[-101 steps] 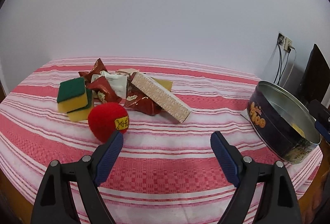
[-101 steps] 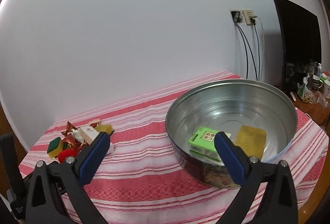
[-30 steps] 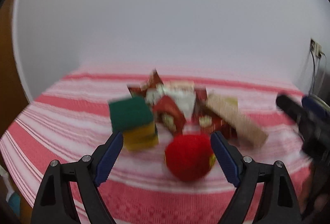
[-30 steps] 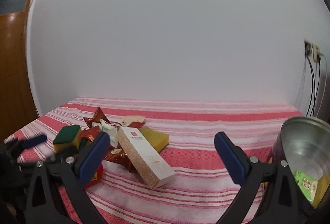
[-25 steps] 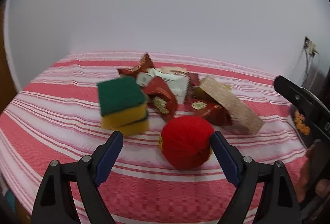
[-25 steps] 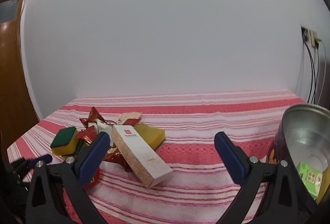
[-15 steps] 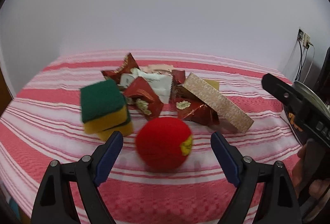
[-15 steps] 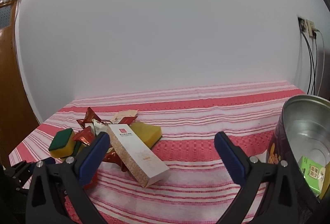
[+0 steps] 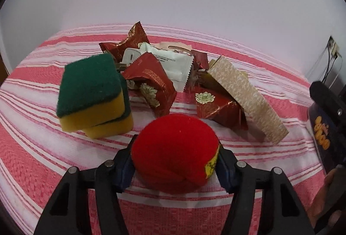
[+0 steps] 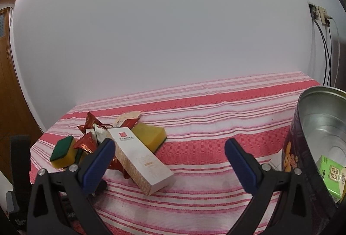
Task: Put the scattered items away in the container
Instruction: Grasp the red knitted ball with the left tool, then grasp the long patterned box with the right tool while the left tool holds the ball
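My left gripper (image 9: 176,161) is shut on a red ball (image 9: 175,152) with a yellow label, low over the striped cloth. Behind it lie two stacked green-and-yellow sponges (image 9: 93,94), red foil packets (image 9: 151,83), a white sachet (image 9: 170,63) and a long patterned box (image 9: 246,96). My right gripper (image 10: 169,157) is open and empty above the cloth, between the pile and the round metal tin (image 10: 322,126). The box (image 10: 140,159) and a yellow sponge (image 10: 151,135) lie to its left. A green carton (image 10: 330,172) lies inside the tin.
The table has a red-and-white striped cloth (image 10: 216,118) and stands against a white wall. Wall sockets with cables (image 10: 324,40) are at the right. A wooden door (image 10: 8,83) is at the left. The tin's dark side (image 9: 322,133) and the right gripper's body show at the left view's right edge.
My left gripper moved forward to the red ball and shut on it. My right gripper swung left from over the tin toward the pile and stayed open.
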`<act>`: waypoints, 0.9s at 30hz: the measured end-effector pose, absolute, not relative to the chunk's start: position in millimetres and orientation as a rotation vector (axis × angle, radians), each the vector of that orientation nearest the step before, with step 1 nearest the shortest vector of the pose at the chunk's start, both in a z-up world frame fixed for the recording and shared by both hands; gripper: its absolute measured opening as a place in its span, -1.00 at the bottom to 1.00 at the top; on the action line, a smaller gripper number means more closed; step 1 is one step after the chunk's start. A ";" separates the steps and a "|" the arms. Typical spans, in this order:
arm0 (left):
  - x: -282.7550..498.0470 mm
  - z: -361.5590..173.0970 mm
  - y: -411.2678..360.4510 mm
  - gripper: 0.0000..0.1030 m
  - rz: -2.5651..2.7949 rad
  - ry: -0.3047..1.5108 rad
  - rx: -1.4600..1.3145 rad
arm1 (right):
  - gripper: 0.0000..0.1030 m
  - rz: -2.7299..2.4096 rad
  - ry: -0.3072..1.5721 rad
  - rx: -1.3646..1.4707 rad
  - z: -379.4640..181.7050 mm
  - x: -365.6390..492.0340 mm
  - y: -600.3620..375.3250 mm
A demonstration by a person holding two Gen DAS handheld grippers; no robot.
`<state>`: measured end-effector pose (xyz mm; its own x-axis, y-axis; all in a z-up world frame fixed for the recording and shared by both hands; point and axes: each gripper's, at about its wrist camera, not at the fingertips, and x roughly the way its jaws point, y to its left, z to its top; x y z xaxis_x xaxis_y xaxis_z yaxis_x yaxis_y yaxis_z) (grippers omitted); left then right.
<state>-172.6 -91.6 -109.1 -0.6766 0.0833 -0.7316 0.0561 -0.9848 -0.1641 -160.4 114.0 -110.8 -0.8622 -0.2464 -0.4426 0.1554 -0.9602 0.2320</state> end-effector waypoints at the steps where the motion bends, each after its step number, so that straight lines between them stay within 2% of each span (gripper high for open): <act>1: -172.3 -108.5 -92.7 0.24 2.850 -0.281 -1.250 | 1.00 -2.828 -0.284 0.716 -111.2 -161.0 114.7; 5: -160.9 -95.0 -101.3 0.24 2.930 -0.316 -1.125 | 1.00 -2.815 -0.321 0.744 -113.4 -164.3 119.0; 10: -141.7 -58.9 -113.8 0.24 3.134 -0.334 -0.834 | 1.00 -2.782 -0.377 0.791 -118.0 -169.8 124.1; 14: -133.2 -56.6 -121.7 0.24 3.243 -0.310 -0.749 | 1.00 -2.749 -0.382 0.803 -119.5 -172.0 121.9; 21: -121.3 -58.5 -129.8 0.24 3.287 -0.362 -0.704 | 1.00 -2.628 -0.240 0.876 -123.5 -182.5 93.0; 27: -117.2 -54.3 -118.2 0.24 3.312 -0.276 -0.646 | 1.00 -2.588 -0.103 0.997 -134.3 -201.0 63.5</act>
<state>-117.2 -118.2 -54.3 -0.8985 -0.2062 -0.3876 0.2675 -0.9572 -0.1109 -201.0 63.5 -134.3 -0.6841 -0.3598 -0.6345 0.3082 -0.9310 0.1956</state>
